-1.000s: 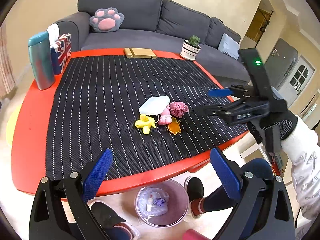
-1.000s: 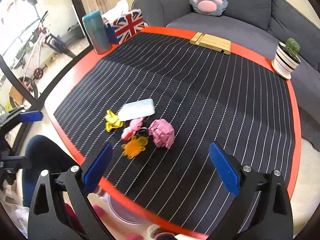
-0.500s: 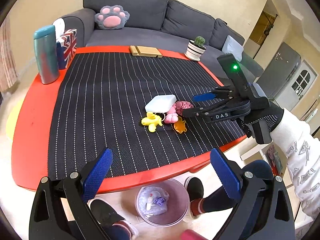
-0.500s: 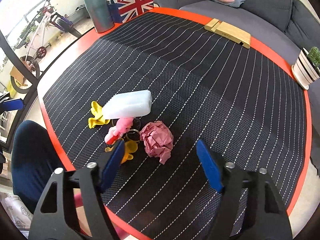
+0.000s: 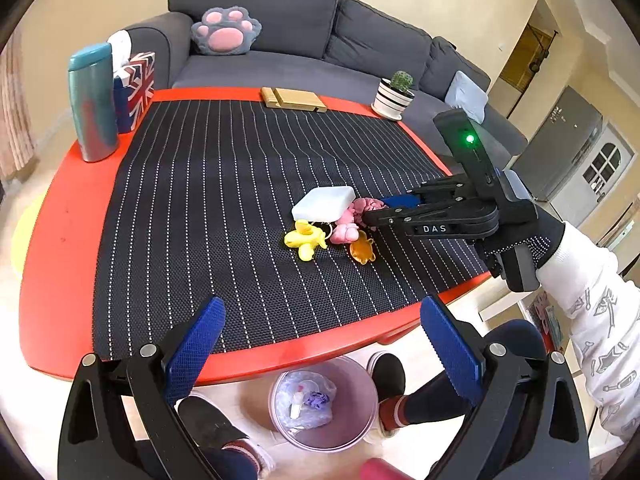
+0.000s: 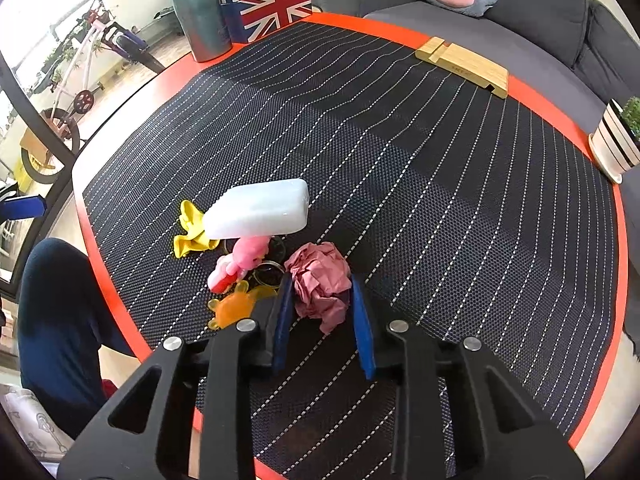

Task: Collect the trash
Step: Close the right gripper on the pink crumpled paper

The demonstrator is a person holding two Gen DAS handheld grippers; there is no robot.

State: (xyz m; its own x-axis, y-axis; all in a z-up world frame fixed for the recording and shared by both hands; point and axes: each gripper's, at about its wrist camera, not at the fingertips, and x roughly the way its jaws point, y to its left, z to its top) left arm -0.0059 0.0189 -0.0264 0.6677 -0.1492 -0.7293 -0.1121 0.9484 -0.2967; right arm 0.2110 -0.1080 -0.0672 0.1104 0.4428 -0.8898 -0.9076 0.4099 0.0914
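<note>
The crumpled pink paper (image 6: pixel 320 286) is the piece of trash we are after, and it lies on the striped black mat (image 6: pixel 440 200) near the table's front edge, at the right end of a small cluster of things. We judge the step in hand to be the grasp: the right gripper (image 6: pixel 320 312) has its blue pads either side of the wad and its jaws are closing, the pads close against the paper's sides, though we cannot tell whether they press it yet. The left gripper (image 5: pixel 320 356) hangs wide apart over the near table edge, holding nothing. Next, we think, the grip must firm up on the paper alone, without catching the key rings (image 6: pixel 268 272) just beside the left pad, then lift and carry to the bin (image 5: pixel 324 404) on the floor below the red table (image 5: pixel 60 240); the bin already holds some trash in its liner. Counting the cluster, we see one pink paper wad, one white box (image 6: pixel 258 212), one yellow toy (image 6: pixel 190 230), one pink toy (image 6: pixel 240 260) and one orange toy (image 6: pixel 236 306). Further back stand one teal flask (image 6: pixel 198 16), one flag-printed tissue box (image 6: pixel 266 6), one wooden stand (image 6: pixel 464 66) and one potted cactus (image 6: pixel 618 136).
</note>
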